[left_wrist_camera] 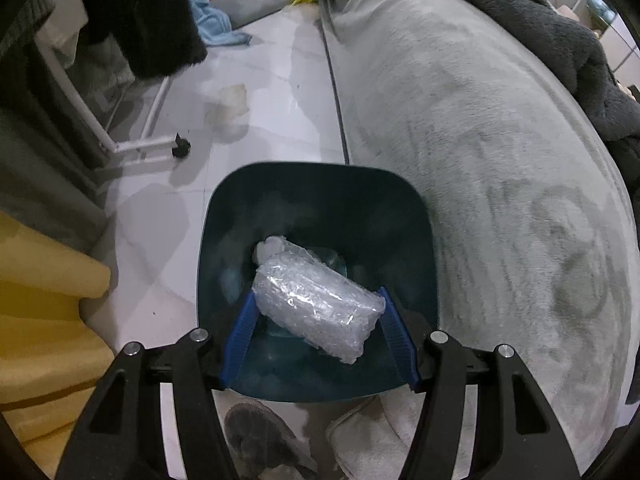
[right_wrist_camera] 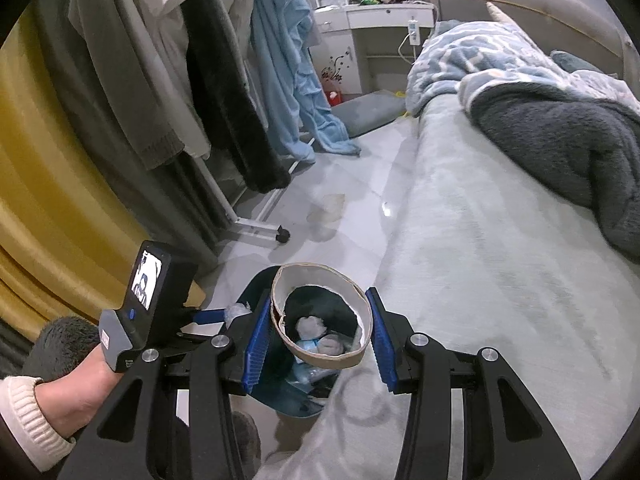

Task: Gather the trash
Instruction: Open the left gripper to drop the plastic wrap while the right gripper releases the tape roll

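In the left wrist view my left gripper [left_wrist_camera: 318, 312] is shut on a roll of clear bubble wrap [left_wrist_camera: 316, 300], held over the open dark teal trash bin [left_wrist_camera: 320, 184] on the floor. In the right wrist view my right gripper [right_wrist_camera: 318, 322] is shut on a cardboard tape ring [right_wrist_camera: 320, 354], held above the same bin [right_wrist_camera: 288, 400]. Through the ring I see crumpled tissues [right_wrist_camera: 310, 326] and plastic scraps inside the bin. The left gripper's body with its small screen [right_wrist_camera: 148, 280] and the hand holding it show at the left of that view.
A bed with a grey-green plush cover [right_wrist_camera: 480, 240] runs along the right, with blue [right_wrist_camera: 480, 52] and dark grey blankets [right_wrist_camera: 560, 140]. A clothes rack with hanging garments [right_wrist_camera: 224, 80] and a yellow curtain [right_wrist_camera: 48, 200] stand left. A stained patch [right_wrist_camera: 328, 208] marks the white floor.
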{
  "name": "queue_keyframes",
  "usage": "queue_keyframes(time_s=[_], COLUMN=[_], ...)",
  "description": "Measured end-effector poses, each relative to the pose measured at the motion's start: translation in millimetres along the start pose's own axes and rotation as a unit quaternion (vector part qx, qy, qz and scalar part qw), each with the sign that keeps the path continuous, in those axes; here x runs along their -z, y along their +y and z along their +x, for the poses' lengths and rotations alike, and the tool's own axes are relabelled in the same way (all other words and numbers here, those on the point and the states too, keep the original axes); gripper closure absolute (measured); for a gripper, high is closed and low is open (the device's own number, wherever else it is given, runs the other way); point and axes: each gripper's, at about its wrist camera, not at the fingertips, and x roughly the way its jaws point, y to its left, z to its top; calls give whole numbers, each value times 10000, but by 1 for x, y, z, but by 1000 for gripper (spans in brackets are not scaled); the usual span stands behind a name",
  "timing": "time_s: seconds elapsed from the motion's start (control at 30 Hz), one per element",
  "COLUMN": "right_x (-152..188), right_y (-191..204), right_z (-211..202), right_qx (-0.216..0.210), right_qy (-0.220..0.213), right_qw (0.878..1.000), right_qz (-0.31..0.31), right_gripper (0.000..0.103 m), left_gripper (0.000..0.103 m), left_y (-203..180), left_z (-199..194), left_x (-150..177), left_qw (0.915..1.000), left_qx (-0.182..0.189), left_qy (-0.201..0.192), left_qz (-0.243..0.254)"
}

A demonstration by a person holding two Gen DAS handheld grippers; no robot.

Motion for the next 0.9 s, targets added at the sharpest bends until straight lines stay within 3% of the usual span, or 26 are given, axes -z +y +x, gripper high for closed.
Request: queue_keyframes(time_s=[0.3, 0.43, 0.67, 0.9], right_x=[0, -3, 10, 21], right_y=[13, 15, 20, 28], right_z=[44, 62, 96, 123], right_qx=[-134, -153, -108, -83], right_qy=[347, 452, 762, 995], right_qw=[9993, 9988, 9970, 9950], right_qz=[-55, -53, -93, -98], right_gripper=[57, 57, 57, 56], left_gripper=[37, 28, 12, 8], left_y=[16, 27, 40, 42], left_z=[12, 6, -24, -66], left_x=[2, 5, 5, 0], left_qw=[9993, 9992, 9995, 9938], left_qx=[243, 288, 175, 128], left_qy=[264, 228, -273, -1107], left_qz=[-142, -153, -34, -2])
